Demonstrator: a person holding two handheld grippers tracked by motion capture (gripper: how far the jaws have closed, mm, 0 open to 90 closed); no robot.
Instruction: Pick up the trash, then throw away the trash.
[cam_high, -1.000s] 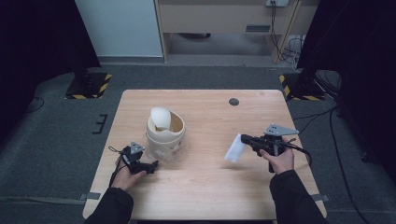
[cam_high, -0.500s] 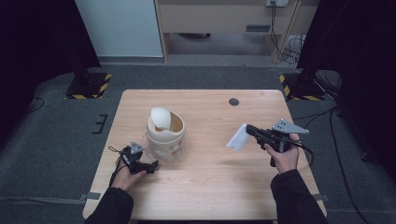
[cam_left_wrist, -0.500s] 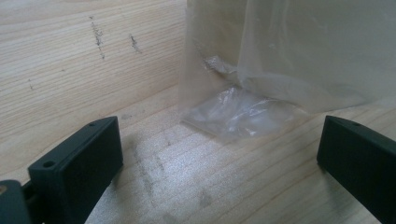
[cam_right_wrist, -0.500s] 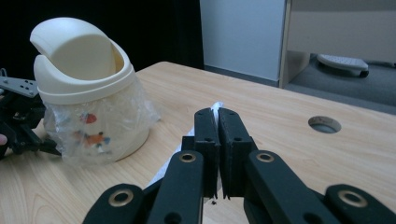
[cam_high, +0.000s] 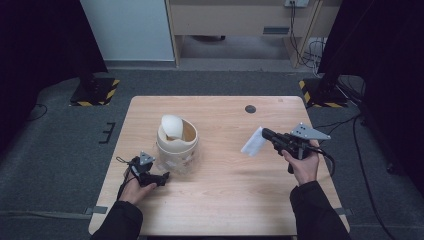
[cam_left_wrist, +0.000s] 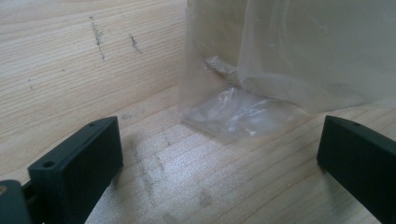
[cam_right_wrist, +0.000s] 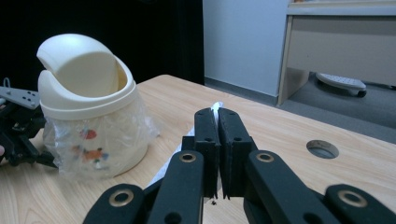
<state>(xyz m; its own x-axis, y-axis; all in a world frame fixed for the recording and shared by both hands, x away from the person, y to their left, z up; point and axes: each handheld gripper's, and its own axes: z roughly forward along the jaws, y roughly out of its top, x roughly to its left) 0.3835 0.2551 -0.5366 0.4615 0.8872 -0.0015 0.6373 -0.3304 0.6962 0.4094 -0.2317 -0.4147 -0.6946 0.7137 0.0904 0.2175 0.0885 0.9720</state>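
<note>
While gripped at its near edge, white tissue sticks out beyond the right tongs, pinched tight between pads pressed together; same thin white edge seen above the black fingertips in the right gripper view. Held above the counter at about 3 o'clock from the cream bin, well apart from it. Bin standing upright left of the counter's middle, swing lid tilted, clear plastic liner bunched around its lower body. Left tongs down on the wood at roughly 7 o'clock from the bin, spread wide, gripping nothing; liner's crumpled corner lying ahead between the two black pads, touching neither. Round grommet hole at 12 o'clock from the tissue, near the far edge.
</note>
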